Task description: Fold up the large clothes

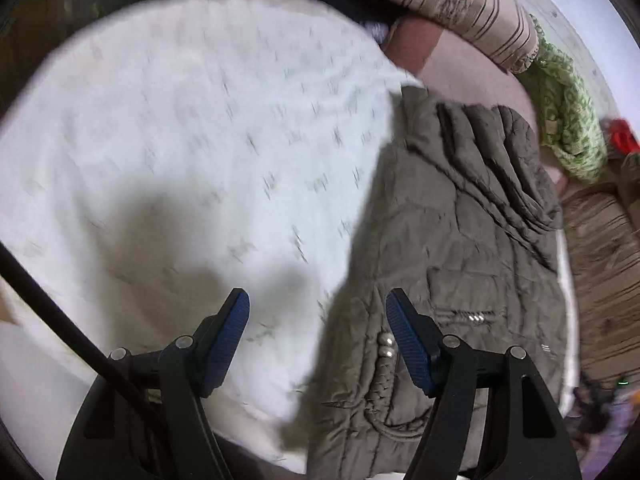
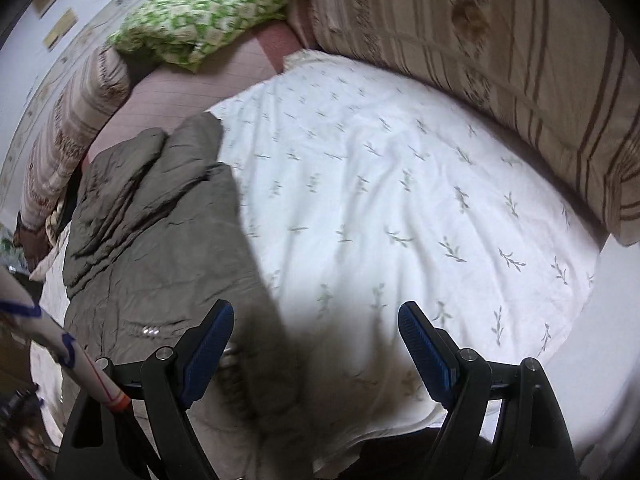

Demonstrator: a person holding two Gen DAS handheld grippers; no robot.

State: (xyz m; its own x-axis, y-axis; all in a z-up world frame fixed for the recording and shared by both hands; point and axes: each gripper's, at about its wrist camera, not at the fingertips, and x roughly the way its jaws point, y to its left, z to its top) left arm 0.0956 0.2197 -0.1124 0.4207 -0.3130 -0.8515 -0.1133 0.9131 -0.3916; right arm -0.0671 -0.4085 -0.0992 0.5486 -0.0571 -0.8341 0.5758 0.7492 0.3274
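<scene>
A grey-brown quilted jacket [image 1: 452, 248] lies spread on a white sheet with a small leaf print [image 1: 180, 128]. It has a zipped pocket and metal snaps near its front edge. My left gripper [image 1: 318, 312] is open and empty, just above the jacket's left edge where it meets the sheet. In the right wrist view the jacket [image 2: 160, 216] lies at the left, on the same sheet [image 2: 400, 200]. My right gripper [image 2: 316, 328] is open and empty, over the jacket's right edge and the sheet.
A striped beige bolster [image 2: 500, 48] runs along the far side of the sheet, and another [image 2: 68, 128] lies at the left. A green patterned pillow [image 2: 200, 12] lies at the back. Pink bedding [image 1: 472, 68] shows beyond the jacket. A white rod [image 2: 60, 348] crosses the lower left.
</scene>
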